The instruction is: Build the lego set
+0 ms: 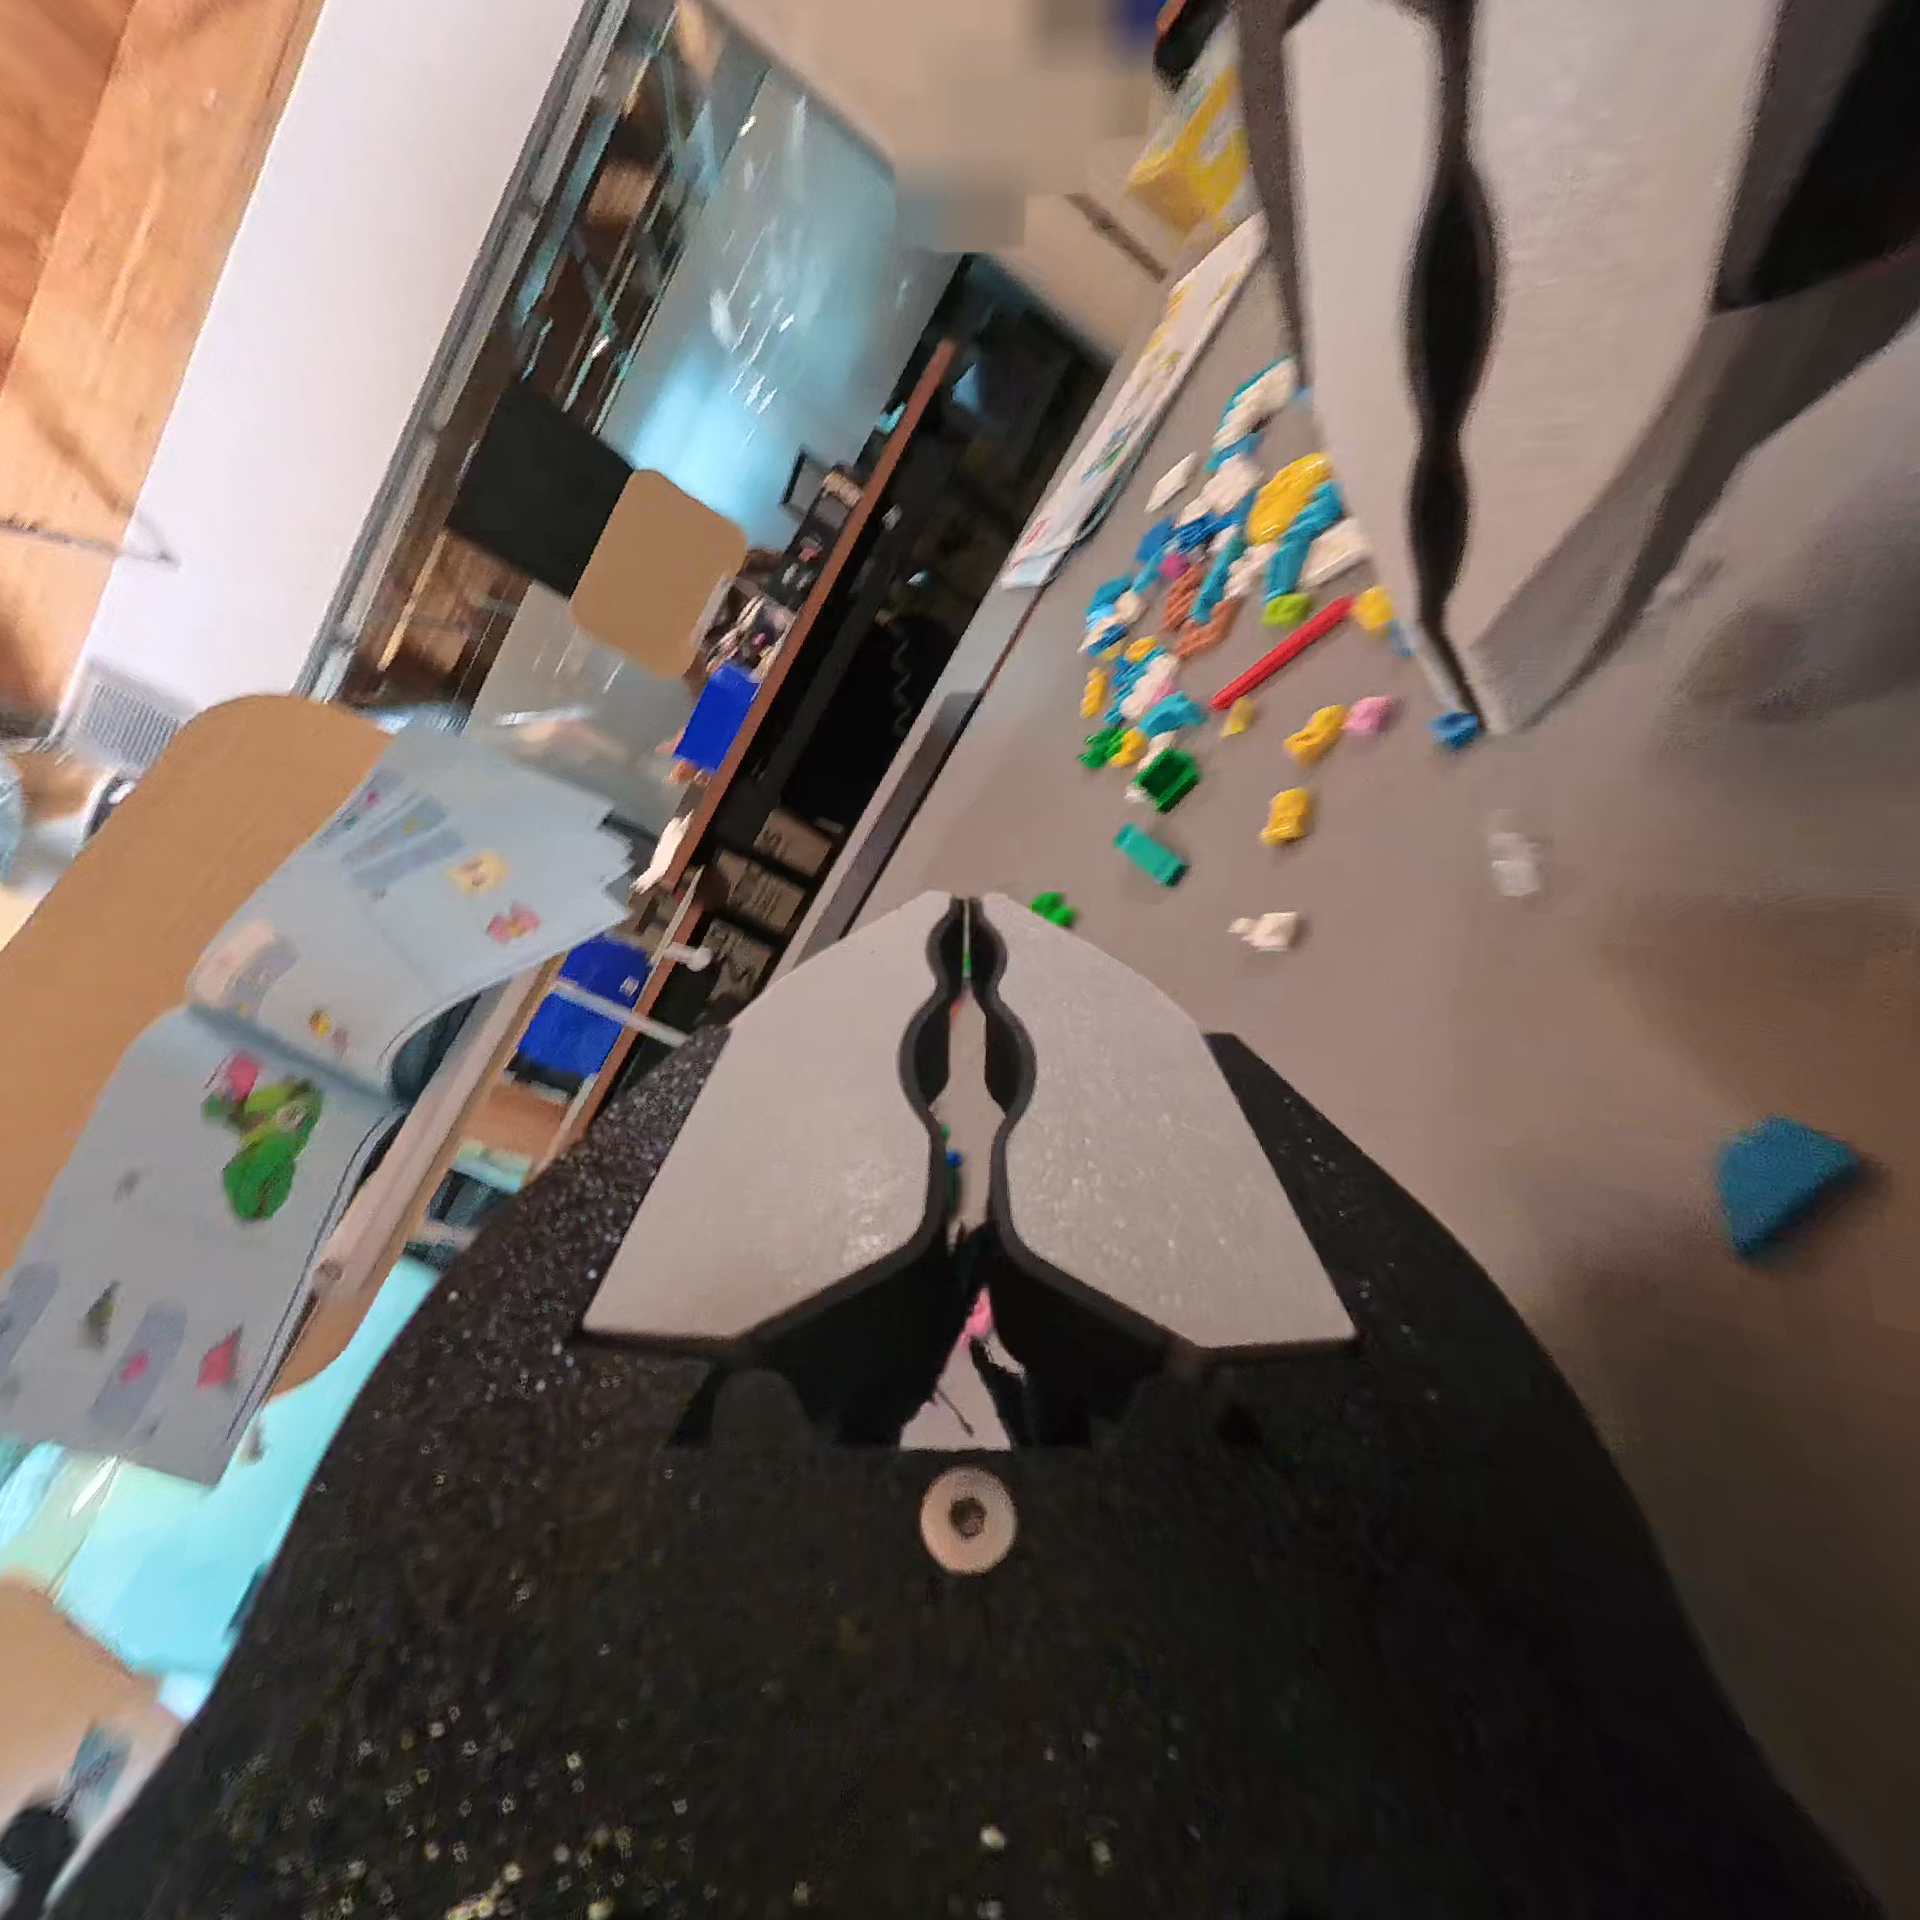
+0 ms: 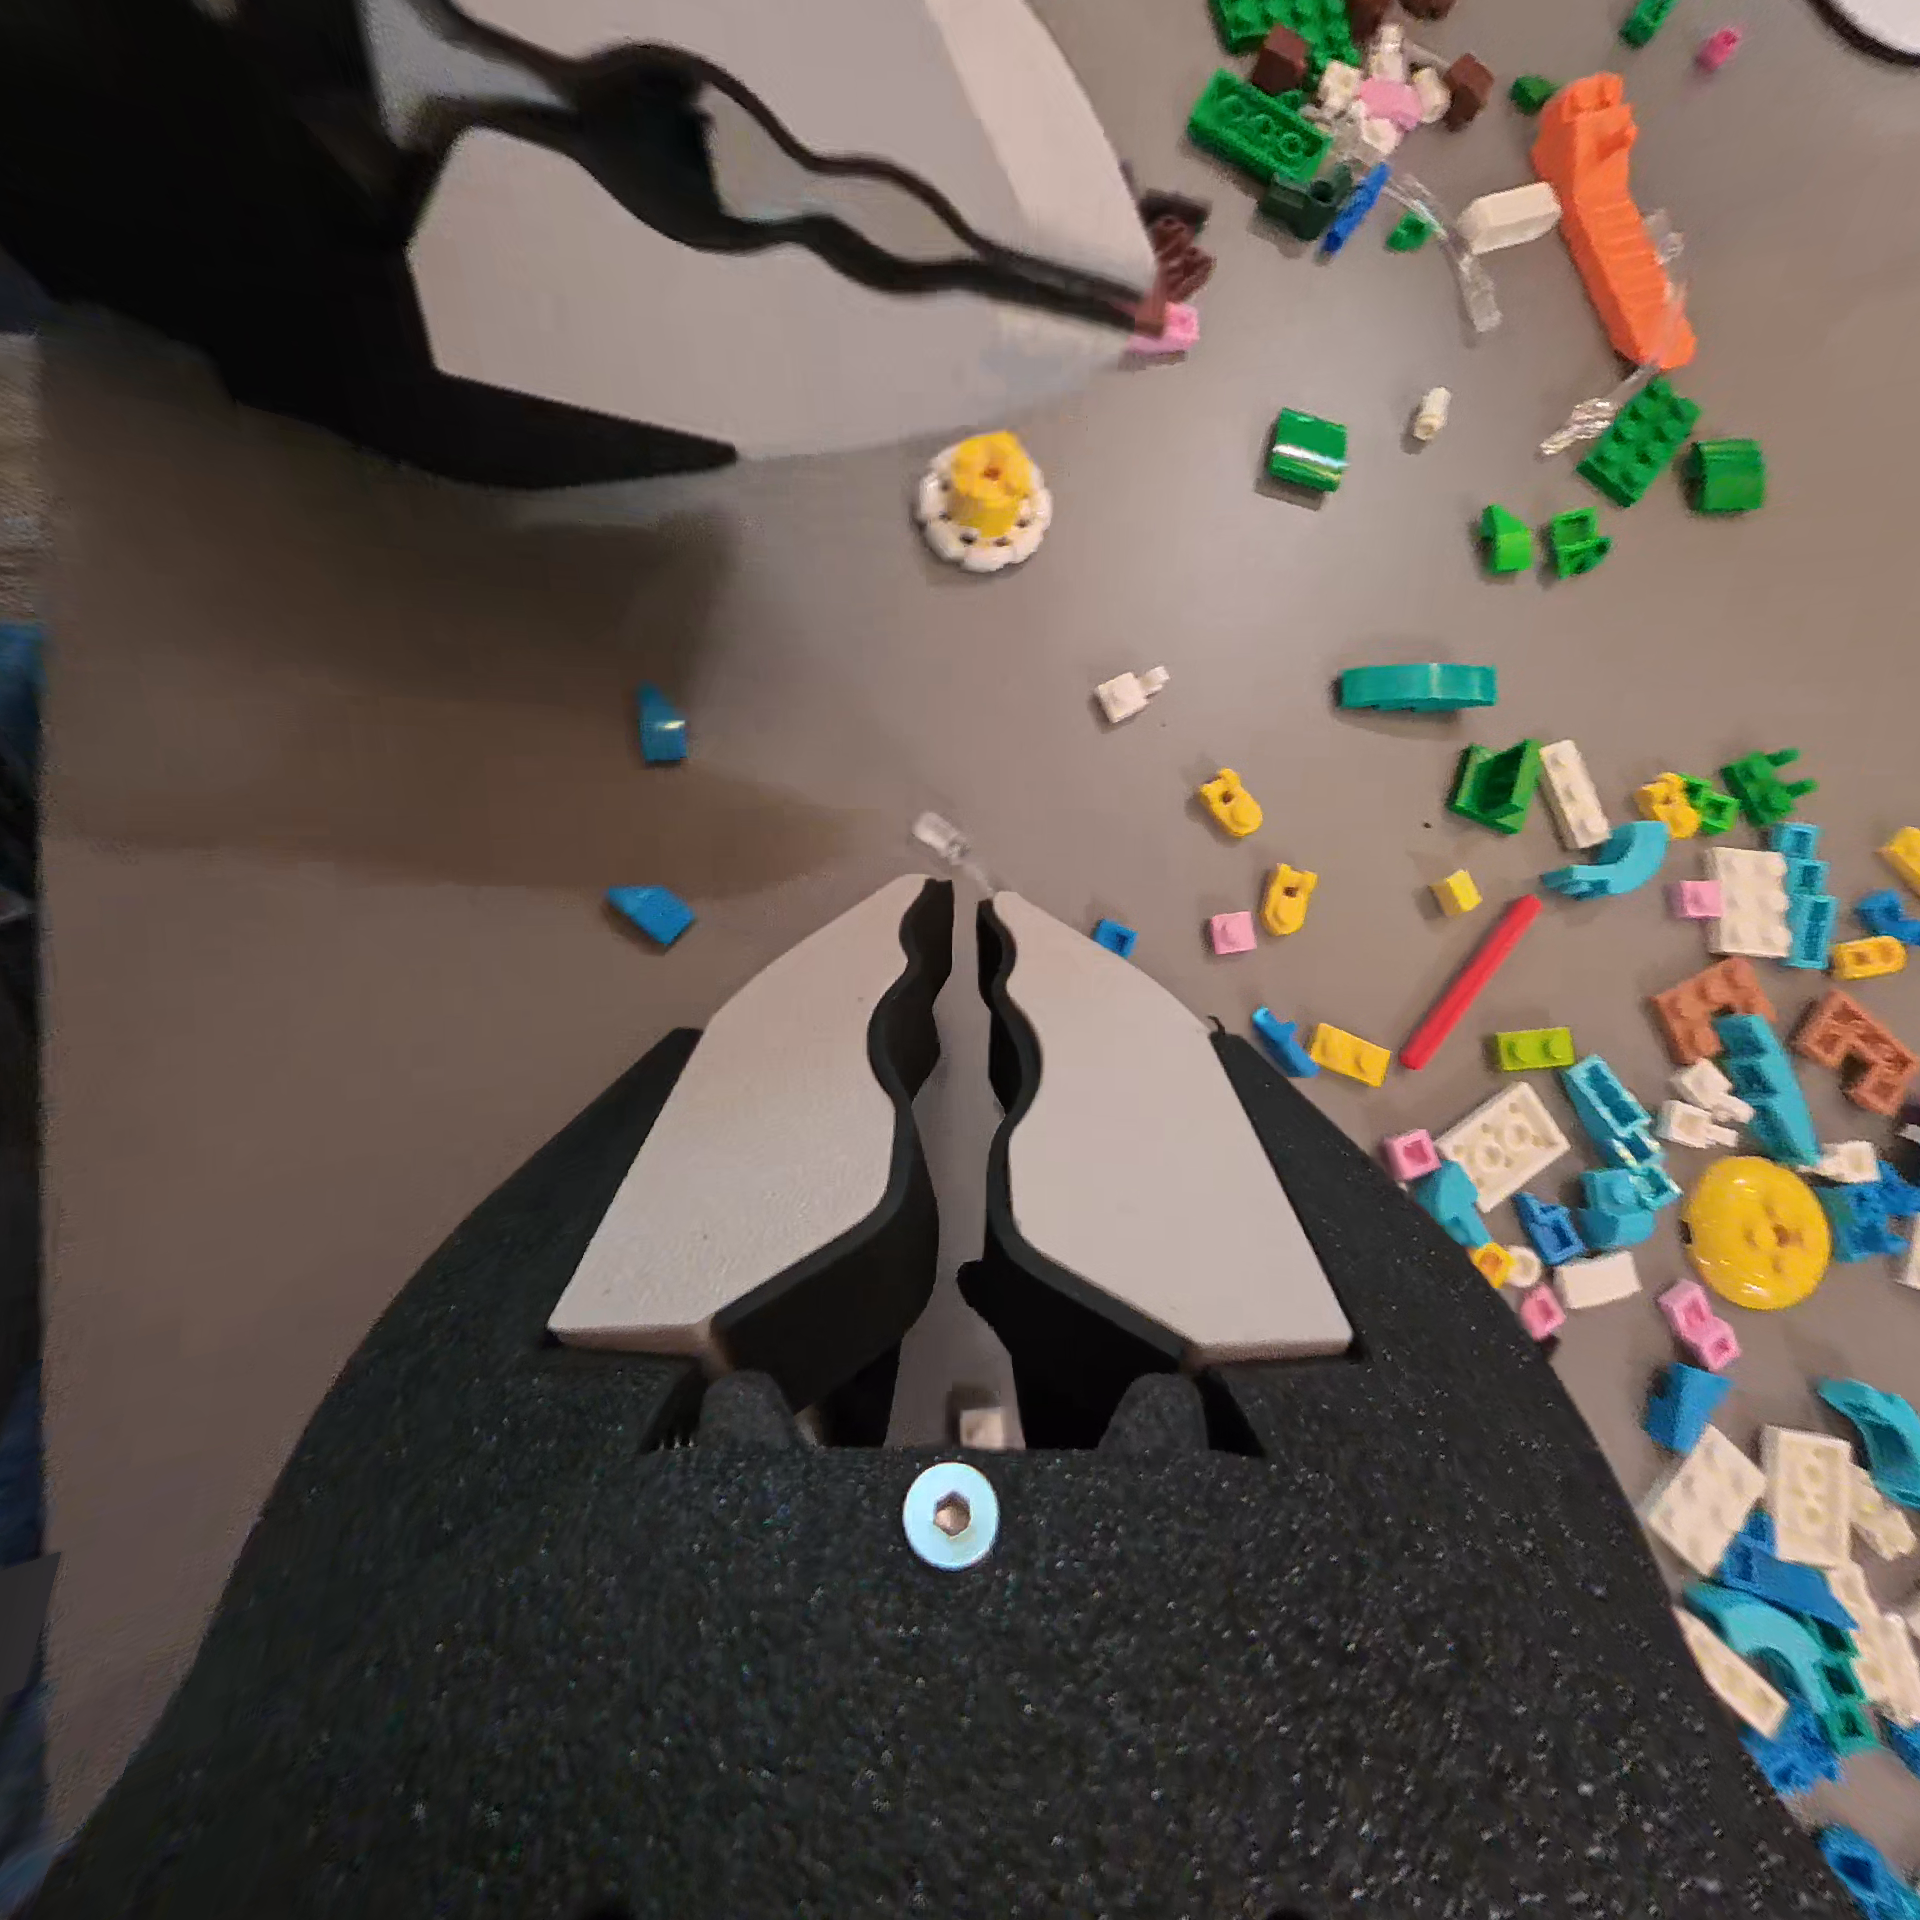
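Loose lego pieces point(image 2: 1621, 1132) lie scattered over the right part of a grey table point(image 2: 364, 1039). My right gripper point(image 2: 966, 891) is low over the table with its fingers together and nothing between them. A small clear piece point(image 2: 943, 834) lies just ahead of its tips. My left gripper point(image 2: 1151, 317) is shut on a small pink and brown piece point(image 2: 1172, 327), beside a yellow round piece on a white flower plate point(image 2: 985, 499). In the left wrist view my left gripper point(image 1: 966, 906) is tilted, and the right gripper point(image 1: 1455, 707) hangs over the pile point(image 1: 1216, 613).
An orange brick separator point(image 2: 1605, 218), green bricks point(image 2: 1257, 125), a red rod point(image 2: 1470, 982) and a yellow disc point(image 2: 1756, 1231) lie to the right. Two blue slopes point(image 2: 661, 724) lie on the left part. An instruction booklet point(image 1: 1143, 384) lies at the table's far edge. Open pages point(image 1: 312, 987) hang at the left.
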The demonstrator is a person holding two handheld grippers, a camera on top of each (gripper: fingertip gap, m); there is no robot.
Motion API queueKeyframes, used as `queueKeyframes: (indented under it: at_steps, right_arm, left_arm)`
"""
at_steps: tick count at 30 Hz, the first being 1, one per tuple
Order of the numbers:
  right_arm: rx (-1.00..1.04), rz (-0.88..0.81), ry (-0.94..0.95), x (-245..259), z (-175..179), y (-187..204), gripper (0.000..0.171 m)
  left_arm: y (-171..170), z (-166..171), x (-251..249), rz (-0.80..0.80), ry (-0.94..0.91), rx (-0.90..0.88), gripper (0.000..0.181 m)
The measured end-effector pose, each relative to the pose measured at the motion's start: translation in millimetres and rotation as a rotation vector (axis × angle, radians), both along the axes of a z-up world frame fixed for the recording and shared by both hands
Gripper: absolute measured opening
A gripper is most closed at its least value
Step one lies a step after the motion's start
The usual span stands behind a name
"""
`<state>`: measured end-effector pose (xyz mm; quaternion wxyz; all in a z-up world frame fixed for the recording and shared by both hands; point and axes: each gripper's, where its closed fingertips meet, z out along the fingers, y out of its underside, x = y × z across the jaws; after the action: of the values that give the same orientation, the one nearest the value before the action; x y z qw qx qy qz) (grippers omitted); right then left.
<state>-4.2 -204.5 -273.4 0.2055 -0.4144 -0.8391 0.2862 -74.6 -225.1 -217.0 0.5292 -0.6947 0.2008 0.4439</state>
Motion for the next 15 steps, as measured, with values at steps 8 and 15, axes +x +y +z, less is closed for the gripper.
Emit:
queueKeyframes:
  at_steps: [8, 15]
  right_arm:
    - [-0.031, -0.057, -0.033, -43, -10, 3, 0.010]
    - [-0.081, -0.222, -0.100, -58, -18, 1, 0.017]
  left_arm:
    - [-15, 10, -33, 0.132, -0.203, 0.127, 0.000]
    - [-15, 9, -35, 0.096, -0.301, 0.153, 0.000]
